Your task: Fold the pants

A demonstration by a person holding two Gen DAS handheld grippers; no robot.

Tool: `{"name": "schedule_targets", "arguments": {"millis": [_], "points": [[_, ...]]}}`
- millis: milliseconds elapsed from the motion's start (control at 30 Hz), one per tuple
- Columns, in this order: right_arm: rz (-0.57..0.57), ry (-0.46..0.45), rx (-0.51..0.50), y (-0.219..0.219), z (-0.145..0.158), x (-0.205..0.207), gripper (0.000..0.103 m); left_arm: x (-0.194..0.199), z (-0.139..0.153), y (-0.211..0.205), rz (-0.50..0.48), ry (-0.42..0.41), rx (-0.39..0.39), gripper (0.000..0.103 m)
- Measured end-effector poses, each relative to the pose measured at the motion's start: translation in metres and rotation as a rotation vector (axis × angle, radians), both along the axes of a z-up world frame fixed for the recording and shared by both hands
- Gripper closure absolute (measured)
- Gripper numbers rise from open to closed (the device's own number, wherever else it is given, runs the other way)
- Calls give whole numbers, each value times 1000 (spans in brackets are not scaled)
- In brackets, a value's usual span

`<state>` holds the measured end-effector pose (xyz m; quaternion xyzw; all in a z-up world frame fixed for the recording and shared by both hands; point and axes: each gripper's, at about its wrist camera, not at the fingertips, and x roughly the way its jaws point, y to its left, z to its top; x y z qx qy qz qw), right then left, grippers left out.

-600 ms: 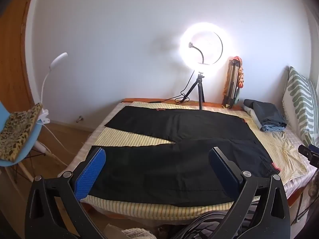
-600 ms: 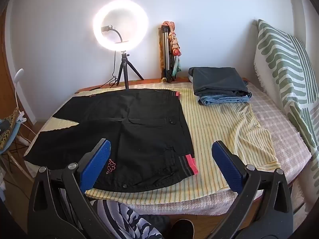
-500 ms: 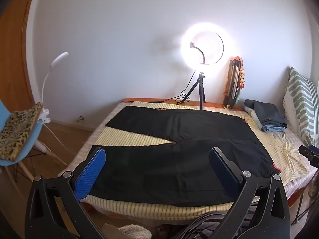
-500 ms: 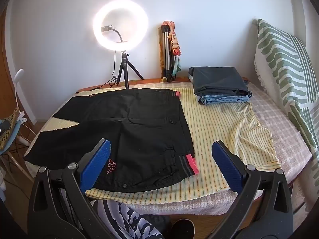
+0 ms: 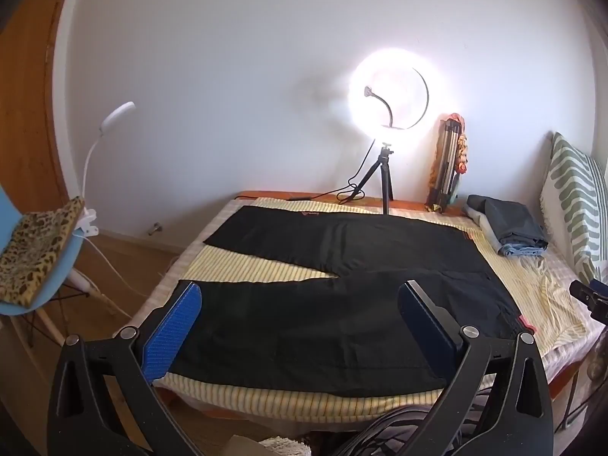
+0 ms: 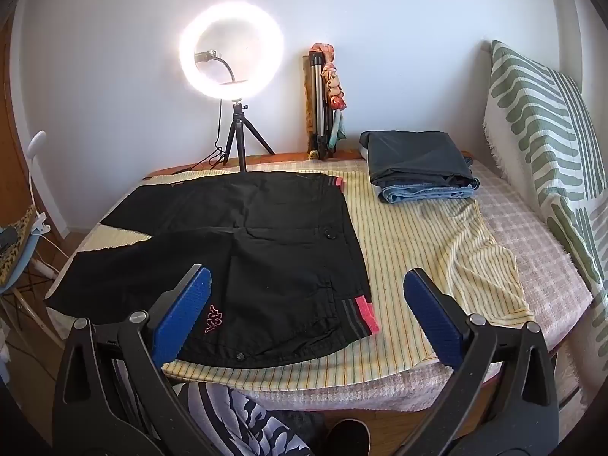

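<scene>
Black pants (image 5: 342, 296) lie flat and spread out on a yellow striped sheet (image 5: 243, 266) on the bed, legs to the left and apart, waist with a pink band (image 6: 364, 315) to the right. My left gripper (image 5: 300, 307) is open and empty, held back from the near leg. My right gripper (image 6: 307, 296) is open and empty, held above the bed's front edge near the waist end of the pants (image 6: 266, 247).
A lit ring light on a tripod (image 6: 233, 76) and a folded tripod (image 6: 323, 102) stand at the back wall. Folded clothes (image 6: 421, 167) lie back right. A green patterned pillow (image 6: 547, 144) is at the right. A blue chair (image 5: 34, 250) stands left.
</scene>
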<state>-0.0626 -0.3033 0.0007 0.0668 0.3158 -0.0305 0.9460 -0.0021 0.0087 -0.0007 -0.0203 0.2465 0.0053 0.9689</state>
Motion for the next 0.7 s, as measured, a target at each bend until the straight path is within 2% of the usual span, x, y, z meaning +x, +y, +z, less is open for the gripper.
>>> {"name": "schedule_targets", "arguments": {"millis": [700], "points": [[5,-1,4,1,-1,1,0,2,2,-3,2,3,3,0]]}}
